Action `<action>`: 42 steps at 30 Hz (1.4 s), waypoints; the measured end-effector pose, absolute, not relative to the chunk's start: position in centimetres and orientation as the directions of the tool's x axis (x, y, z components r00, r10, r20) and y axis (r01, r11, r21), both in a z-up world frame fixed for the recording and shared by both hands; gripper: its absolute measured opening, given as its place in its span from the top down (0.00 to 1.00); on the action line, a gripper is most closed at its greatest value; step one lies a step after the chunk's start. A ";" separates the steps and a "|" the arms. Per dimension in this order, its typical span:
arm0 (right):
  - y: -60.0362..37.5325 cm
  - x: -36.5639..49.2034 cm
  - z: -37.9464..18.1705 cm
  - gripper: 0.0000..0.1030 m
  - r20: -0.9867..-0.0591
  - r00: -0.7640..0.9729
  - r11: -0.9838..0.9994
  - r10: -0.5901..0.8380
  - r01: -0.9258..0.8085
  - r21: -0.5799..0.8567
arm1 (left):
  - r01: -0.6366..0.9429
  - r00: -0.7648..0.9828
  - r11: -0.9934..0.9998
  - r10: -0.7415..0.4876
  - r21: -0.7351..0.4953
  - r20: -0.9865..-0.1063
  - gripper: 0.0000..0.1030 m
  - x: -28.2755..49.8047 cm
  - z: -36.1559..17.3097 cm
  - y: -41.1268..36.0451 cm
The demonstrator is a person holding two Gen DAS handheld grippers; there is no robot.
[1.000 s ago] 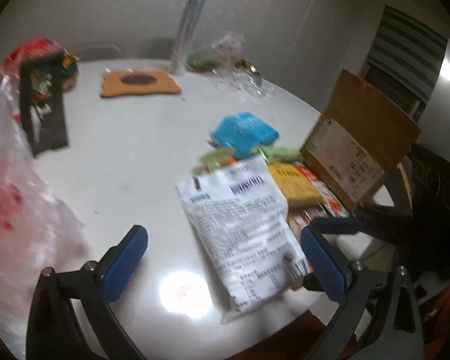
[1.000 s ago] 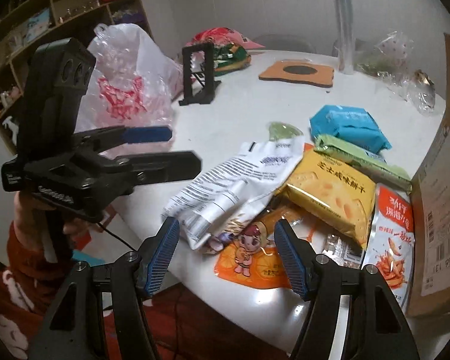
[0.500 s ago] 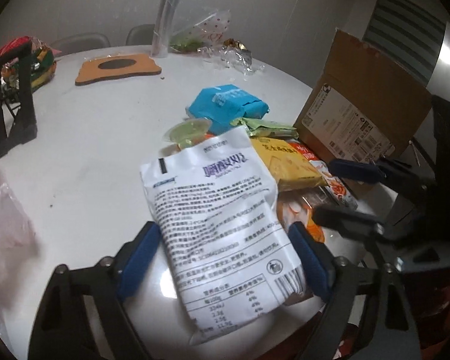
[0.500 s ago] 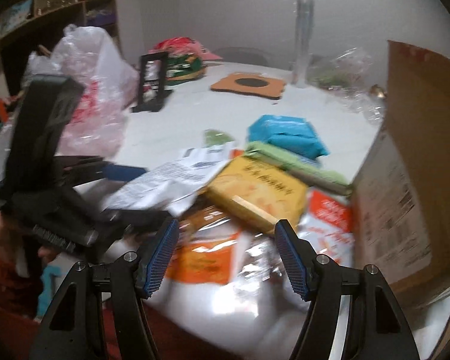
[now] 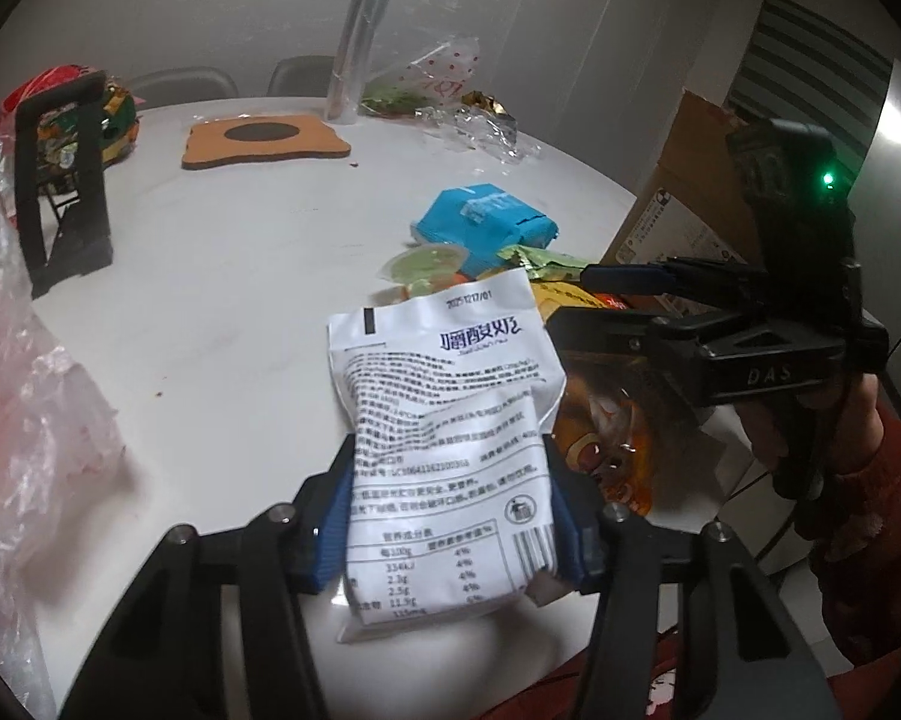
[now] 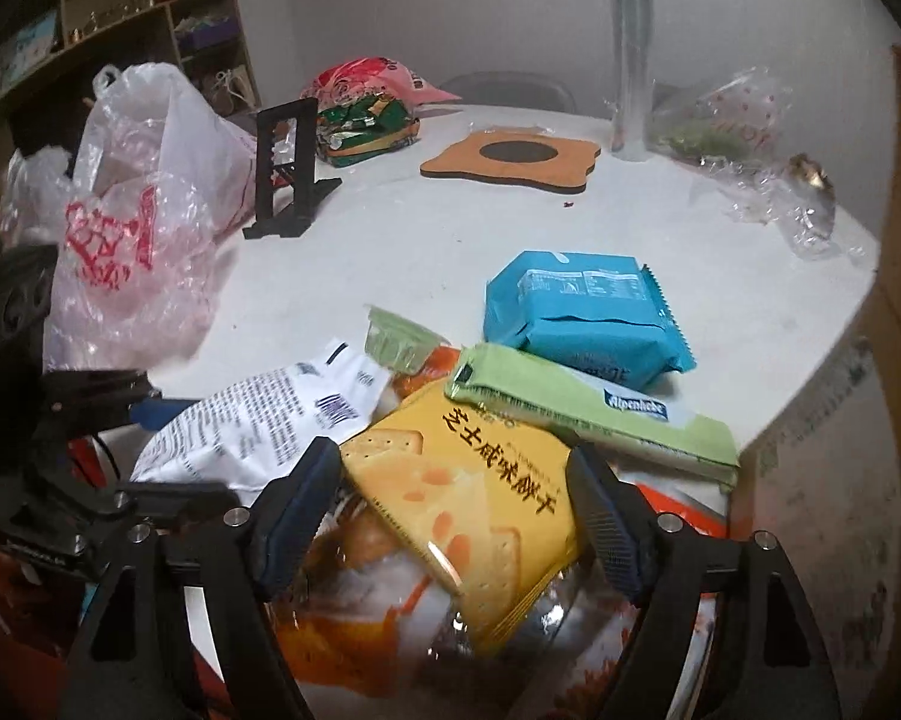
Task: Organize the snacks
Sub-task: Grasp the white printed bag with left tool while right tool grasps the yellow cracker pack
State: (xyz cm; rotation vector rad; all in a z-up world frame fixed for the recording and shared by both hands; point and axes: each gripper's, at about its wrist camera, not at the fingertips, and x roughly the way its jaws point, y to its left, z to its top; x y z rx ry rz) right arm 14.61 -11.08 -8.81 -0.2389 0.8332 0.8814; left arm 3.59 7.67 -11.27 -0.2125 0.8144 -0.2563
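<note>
My left gripper [image 5: 450,516] is shut on the lower half of a white snack bag [image 5: 444,420] with black print, which crumples between the pads. The bag also shows in the right wrist view [image 6: 252,420]. My right gripper [image 6: 450,510] is open, its pads on either side of a yellow cracker pack [image 6: 474,498] without squeezing it. The pack lies on an orange clear-fronted bag [image 6: 354,618]. A green bar pack [image 6: 588,408], a blue pack [image 6: 582,312] and a small green jelly cup [image 6: 396,336] lie just beyond.
A brown cardboard box [image 5: 678,204] stands at the table's right edge. A pink-printed plastic bag [image 6: 138,222], a black stand [image 6: 288,168], an orange coaster [image 6: 510,162], a clear tube [image 6: 630,54] and crumpled cellophane [image 6: 798,210] sit farther back on the white round table [image 6: 390,240].
My left gripper moved onto the white bag and closed on it. My right gripper moved forward over the pile and now straddles the yellow cracker pack.
</note>
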 end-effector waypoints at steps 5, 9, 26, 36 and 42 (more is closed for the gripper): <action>-10.0 15.5 -9.1 0.13 -0.737 0.336 0.623 0.587 -0.768 0.147 | 0.137 0.659 0.946 -0.308 -0.293 -0.686 0.50 3.3 -11.3 8.2; -9.8 16.1 -9.4 0.08 -0.750 0.309 0.623 0.585 -0.763 0.171 | 0.137 0.659 0.945 -0.312 -0.298 -0.685 0.50 3.4 -11.3 8.3; -9.1 12.6 -8.8 0.09 -0.769 0.313 0.604 0.558 -0.788 0.117 | 0.110 0.677 0.949 -0.290 -0.296 -0.676 0.51 3.3 -11.2 9.1; -9.1 13.6 -9.6 0.37 -0.791 0.278 0.598 0.545 -0.790 0.134 | 0.101 0.687 0.953 -0.275 -0.286 -0.673 0.54 3.1 -10.8 9.1; -9.8 12.5 -9.0 0.37 -0.786 0.284 0.595 0.549 -0.793 0.129 | 0.099 0.699 0.959 -0.256 -0.264 -0.668 0.56 2.7 -10.3 8.9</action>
